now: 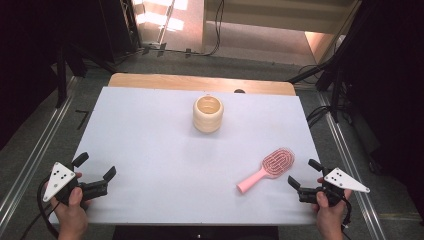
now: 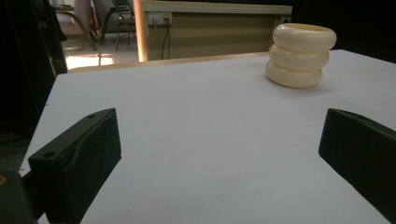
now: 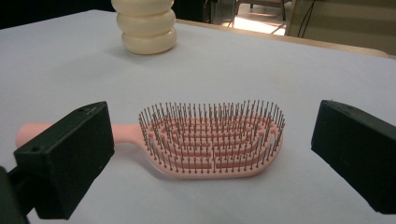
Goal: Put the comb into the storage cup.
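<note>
**Brush in the sights, both grippers wide open**

Right gripper sits at the table's near right edge, jaws spread wide with nothing between them, and it faces the pink brush head-on. The brush lies flat, bristles up, just beside that gripper, its handle pointing toward the near edge. Left gripper waits at the near left corner, jaws equally wide and empty, looking across bare table at the cream cup, which stands upright well apart, near the far middle.

Here's the risk: closing on the bristle head could let the pads slip off the pins, tipping the brush. Going in low may shove it forward instead. The handle looks the safer target.
</note>
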Demonstrator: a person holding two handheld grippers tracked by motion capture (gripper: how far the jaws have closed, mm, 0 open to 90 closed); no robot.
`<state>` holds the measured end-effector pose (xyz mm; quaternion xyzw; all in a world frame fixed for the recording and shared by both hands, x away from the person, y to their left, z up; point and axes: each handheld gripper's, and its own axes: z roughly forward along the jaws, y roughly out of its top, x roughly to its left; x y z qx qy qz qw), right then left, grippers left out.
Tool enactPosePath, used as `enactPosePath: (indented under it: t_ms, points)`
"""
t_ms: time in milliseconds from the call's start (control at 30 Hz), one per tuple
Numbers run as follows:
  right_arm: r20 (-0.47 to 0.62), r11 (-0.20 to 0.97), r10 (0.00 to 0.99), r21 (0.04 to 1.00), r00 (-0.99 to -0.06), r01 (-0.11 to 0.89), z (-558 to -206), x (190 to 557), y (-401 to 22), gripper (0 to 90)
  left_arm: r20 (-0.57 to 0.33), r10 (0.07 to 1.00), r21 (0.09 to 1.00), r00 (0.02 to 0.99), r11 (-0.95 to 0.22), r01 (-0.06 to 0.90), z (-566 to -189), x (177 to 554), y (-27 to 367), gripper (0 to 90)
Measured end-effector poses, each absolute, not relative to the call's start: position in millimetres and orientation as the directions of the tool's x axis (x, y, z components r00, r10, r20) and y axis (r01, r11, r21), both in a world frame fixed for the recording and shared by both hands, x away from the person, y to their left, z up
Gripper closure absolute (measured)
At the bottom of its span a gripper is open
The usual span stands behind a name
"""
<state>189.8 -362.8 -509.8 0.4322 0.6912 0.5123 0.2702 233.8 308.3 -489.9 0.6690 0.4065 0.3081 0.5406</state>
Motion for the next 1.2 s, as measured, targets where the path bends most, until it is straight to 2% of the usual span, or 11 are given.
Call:
enactPosePath:
  t_ms: [267, 333, 367, 433, 467, 533, 600, 700, 800, 1067, 1200]
  points:
    - [0.075, 0.114, 0.852, 0.939, -0.519, 0.324, -507.3, 189.1, -359.2, 0.0, 0.001, 0.871, 0.971, 0.490, -0.118, 0.208, -492.3, 231.7, 304.0, 0.0]
    - [0.079, 0.112, 0.839, 0.944, -0.539, 0.311, -503.9, 187.1, -356.3, 15.3, -0.010, 0.873, 0.971, 0.488, -0.109, 0.215, -492.6, 232.2, 304.9, 0.0]
    - [0.079, 0.112, 0.839, 0.944, -0.539, 0.311, -503.9, 187.1, -356.3, 15.3, -0.010, 0.873, 0.971, 0.488, -0.109, 0.215, -492.6, 232.2, 304.9, 0.0]
    - [0.063, 0.152, 0.821, 0.934, -0.568, 0.322, -500.7, 186.2, -350.1, 38.5, -0.011, 0.871, 0.971, 0.491, -0.109, 0.214, -492.8, 232.2, 304.9, 0.0]
    - [0.063, 0.152, 0.821, 0.934, -0.568, 0.322, -500.7, 186.2, -350.1, 38.5, -0.009, 0.871, 0.971, 0.491, -0.111, 0.214, -492.9, 232.2, 304.8, 0.0]
    - [0.036, 0.203, 0.795, 0.925, -0.605, 0.322, -500.7, 184.7, -343.9, 48.9, -0.010, 0.871, 0.970, 0.492, -0.110, 0.216, -493.0, 232.5, 304.5, 0.0]
    - [0.024, 0.240, 0.779, 0.912, -0.627, 0.333, -499.0, 185.0, -337.1, 69.4, -0.011, 0.870, 0.970, 0.492, -0.110, 0.215, -493.0, 232.4, 304.6, 0.0]
    - [0.005, 0.277, 0.778, 0.894, -0.628, 0.351, -496.8, 186.7, -333.8, 83.0, -0.011, 0.870, 0.970, 0.493, -0.110, 0.215, -493.1, 232.2, 304.7, 0.0]
    - [0.004, 0.289, 0.784, 0.882, -0.620, 0.372, -496.0, 187.2, -334.3, 87.5, -0.011, 0.868, 0.971, 0.496, -0.110, 0.214, -493.1, 232.0, 304.5, 0.1]
    - [0.066, 0.229, 0.866, 0.829, -0.495, 0.511, -503.6, 198.6, -350.3, 87.7, -0.013, 0.864, 0.971, 0.504, -0.110, 0.214, -493.3, 232.5, 304.3, 0.1]
    - [0.083, 0.212, 0.878, 0.816, -0.472, 0.538, -507.1, 203.7, -355.4, 87.8, -0.011, 0.861, 0.971, 0.508, -0.112, 0.212, -493.4, 232.4, 304.3, 0.1]
